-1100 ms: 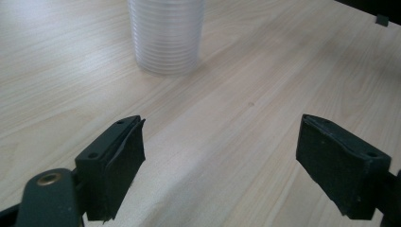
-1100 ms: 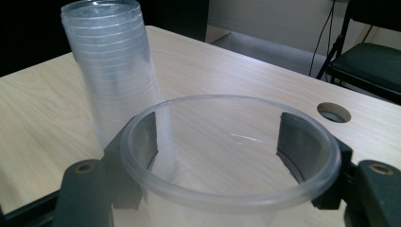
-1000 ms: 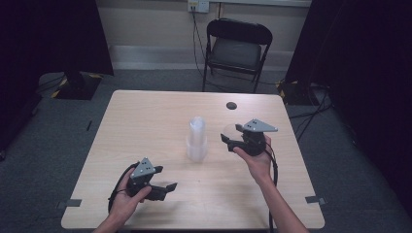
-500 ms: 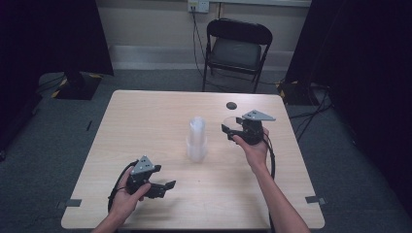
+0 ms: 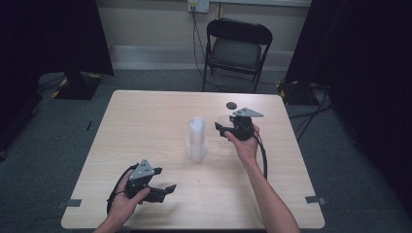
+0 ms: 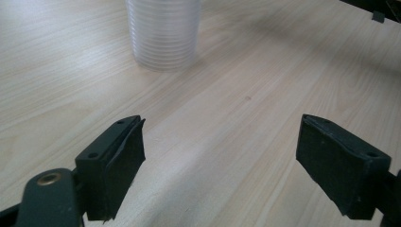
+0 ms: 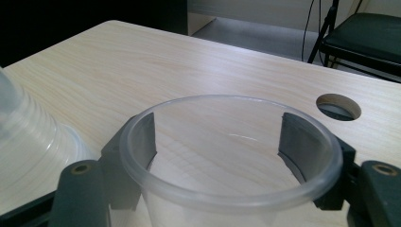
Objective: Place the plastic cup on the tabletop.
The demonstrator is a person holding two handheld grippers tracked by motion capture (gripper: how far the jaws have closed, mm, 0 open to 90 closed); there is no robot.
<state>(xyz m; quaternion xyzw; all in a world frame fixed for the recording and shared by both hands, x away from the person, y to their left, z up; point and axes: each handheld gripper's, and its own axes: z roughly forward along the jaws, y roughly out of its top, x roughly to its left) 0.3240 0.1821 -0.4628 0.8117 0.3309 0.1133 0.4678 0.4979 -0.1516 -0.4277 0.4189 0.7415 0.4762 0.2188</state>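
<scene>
**One cup held apart from the stack**

We see a single clear plastic cup (image 7: 231, 156) sitting upright between the jaws of the right gripper (image 5: 232, 130), rim up and mouth open toward the camera. In the right gripper view the two black jaws press against the cup's outer wall on opposite sides, just under the rim, so we read this gripper as closed on the cup. That grip, low on the rim and square across the widest part, looks chosen to keep the thin wall from folding and to hold the cup level.

In the high view the cup is held over the right half of the worktop (image 5: 145, 126), beside the stack of cups (image 5: 197, 138) that stands near the middle. We cannot tell whether the held cup touches the wood or hangs just above it.

The left gripper (image 5: 160, 190) rests near the front edge, well apart from the stack, its jaws spread wide with nothing between them. We judge it is parked there to leave room and to be ready to steady the stack.

A round hole (image 5: 231, 105) in the worktop lies behind the right hand, and a folding chair (image 5: 236, 46) stands beyond the far edge.
</scene>
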